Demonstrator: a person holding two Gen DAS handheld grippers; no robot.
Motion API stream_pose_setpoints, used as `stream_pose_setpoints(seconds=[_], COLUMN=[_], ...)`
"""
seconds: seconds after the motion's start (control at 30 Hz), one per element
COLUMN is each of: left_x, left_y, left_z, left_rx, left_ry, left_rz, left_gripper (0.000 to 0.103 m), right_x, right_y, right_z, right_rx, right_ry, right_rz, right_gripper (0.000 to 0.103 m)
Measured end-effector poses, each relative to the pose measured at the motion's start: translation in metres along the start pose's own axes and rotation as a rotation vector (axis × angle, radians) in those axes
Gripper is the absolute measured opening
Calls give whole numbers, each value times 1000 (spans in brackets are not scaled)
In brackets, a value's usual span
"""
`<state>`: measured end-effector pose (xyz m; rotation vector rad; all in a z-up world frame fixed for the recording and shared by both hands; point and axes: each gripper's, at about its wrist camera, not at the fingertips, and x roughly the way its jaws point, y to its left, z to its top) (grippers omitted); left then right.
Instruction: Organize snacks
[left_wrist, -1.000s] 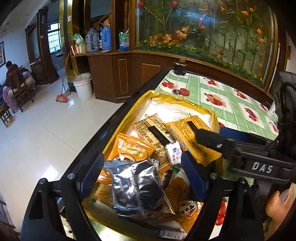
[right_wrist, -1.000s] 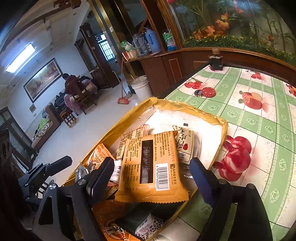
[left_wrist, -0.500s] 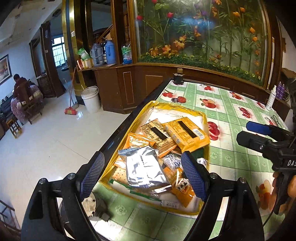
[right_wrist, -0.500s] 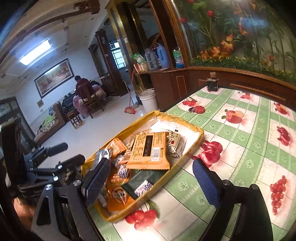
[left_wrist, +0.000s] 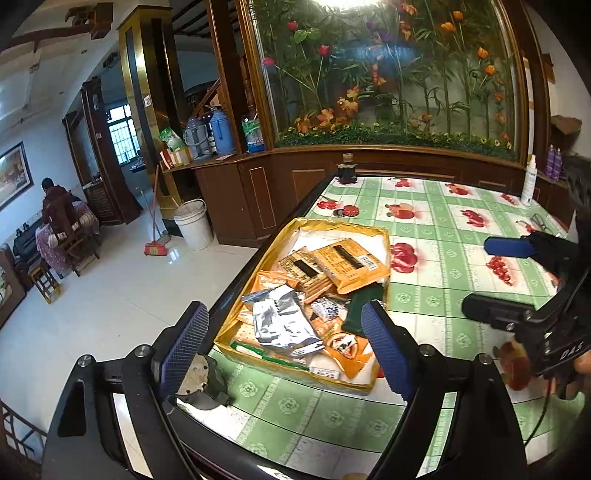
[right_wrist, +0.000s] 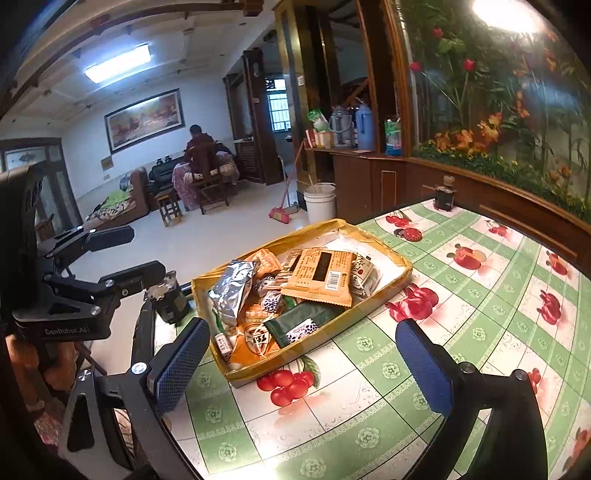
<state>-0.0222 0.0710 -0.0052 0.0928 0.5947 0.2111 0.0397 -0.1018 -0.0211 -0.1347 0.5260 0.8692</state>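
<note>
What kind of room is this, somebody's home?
Most likely a family living and dining room: a green fruit-print tablecloth on the table, a large framed painting over a dark sofa, and a red broom beside a white bucket.

Black claw (left_wrist: 284, 349) frames, blue textured pads (right_wrist: 181, 363), silver screws, white "DAS" lettering.

Bright indoor light; a ceiling lamp (right_wrist: 118, 68) and a blown-out glare spot (right_wrist: 506, 14) on the glass. Floor (left_wrist: 122, 295) reflects window light. Fisheye bends and darkens the corners; the worktop (right_wrist: 480, 295) stays sharp.
</note>
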Motion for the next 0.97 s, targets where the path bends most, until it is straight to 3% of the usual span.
stream_pose_setpoints(seconds=[0.37, 0.83, 0.97], left_x=[-19, -33, -34], left_y=[8, 10, 14], left_z=[0, -3, -1], left_rx=[-48, -63, -79], left_ry=[-22, -101, -93], left_rz=[-55, 31, -42], left_gripper=[86, 83, 84], right_x=[5, 7, 10], right_y=[3, 17, 21], right_z=[-2, 1, 1], right_rx=[-56, -105, -118], right_ry=[3, -1, 6], right_rz=[18, 20, 20], right_gripper=[102, 102, 102])
